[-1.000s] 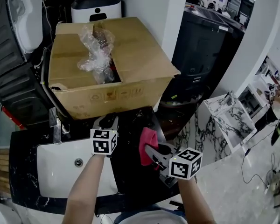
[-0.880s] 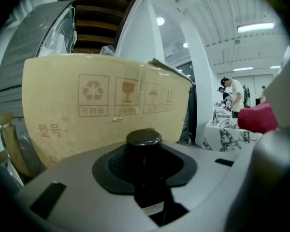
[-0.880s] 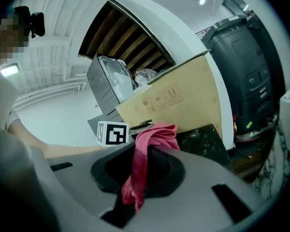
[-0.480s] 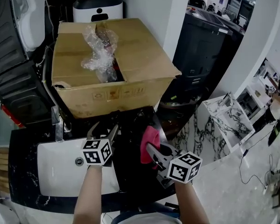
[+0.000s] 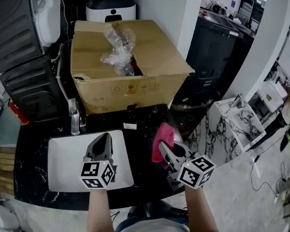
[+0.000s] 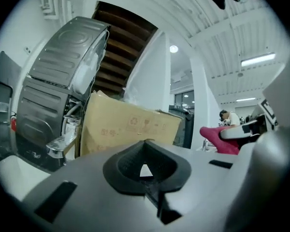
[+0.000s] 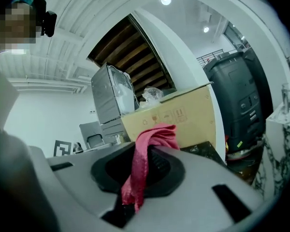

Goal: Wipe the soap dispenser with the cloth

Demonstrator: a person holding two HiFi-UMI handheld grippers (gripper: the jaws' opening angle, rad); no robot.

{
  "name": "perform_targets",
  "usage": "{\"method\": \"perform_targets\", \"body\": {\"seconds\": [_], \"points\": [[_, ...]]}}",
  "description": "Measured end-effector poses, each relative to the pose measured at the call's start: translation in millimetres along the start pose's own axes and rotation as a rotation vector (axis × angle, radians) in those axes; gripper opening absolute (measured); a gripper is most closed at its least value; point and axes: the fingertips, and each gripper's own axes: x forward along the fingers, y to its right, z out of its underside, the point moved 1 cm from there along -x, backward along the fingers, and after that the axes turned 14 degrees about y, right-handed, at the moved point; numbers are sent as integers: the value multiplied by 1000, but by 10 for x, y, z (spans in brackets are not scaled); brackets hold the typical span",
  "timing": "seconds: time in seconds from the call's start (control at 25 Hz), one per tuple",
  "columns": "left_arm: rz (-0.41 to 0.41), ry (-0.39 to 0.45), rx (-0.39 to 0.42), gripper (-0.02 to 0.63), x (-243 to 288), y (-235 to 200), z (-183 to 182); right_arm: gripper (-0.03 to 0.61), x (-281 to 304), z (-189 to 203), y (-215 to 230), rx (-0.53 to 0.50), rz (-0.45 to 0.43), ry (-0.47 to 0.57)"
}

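Black marble surface (image 5: 146, 123), white sink (image 5: 63, 159), left gripper (image 5: 105, 137) fingers just closed, empty, right gripper (image 5: 163, 150) fingers clamping pink cloth (image 5: 164, 135)

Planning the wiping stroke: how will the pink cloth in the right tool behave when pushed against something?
Probably floppy: the cloth droops in folds from the right tool, shut on it. Likely light, since one small pinch carries all of it. Pushed against a surface, it would likely bunch rather than stay flat.
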Motion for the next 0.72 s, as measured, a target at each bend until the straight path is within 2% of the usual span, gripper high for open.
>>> {"method": "perform_targets", "body": {"seconds": [0.12, 0.28, 0.44, 0.56, 0.72], "points": [[24, 50, -5, 12, -199, 133, -171, 51, -66, -65, -113, -33, -20, 17], [18, 115, 95, 12, -374, 307, -432, 51, -134, -196, -228, -111, -53, 50], [-28, 155, 197, 12, -530, 495, -665, 51, -285, -390, -290, -267, -65, 69], [-45, 175, 237, 12, -651, 649, -795, 51, -418, -544, -332, -361, -61, 85], [-51, 198, 267, 12, -794, 832, -924, 51, -596, -736, -445, -403, -82, 135]]}}
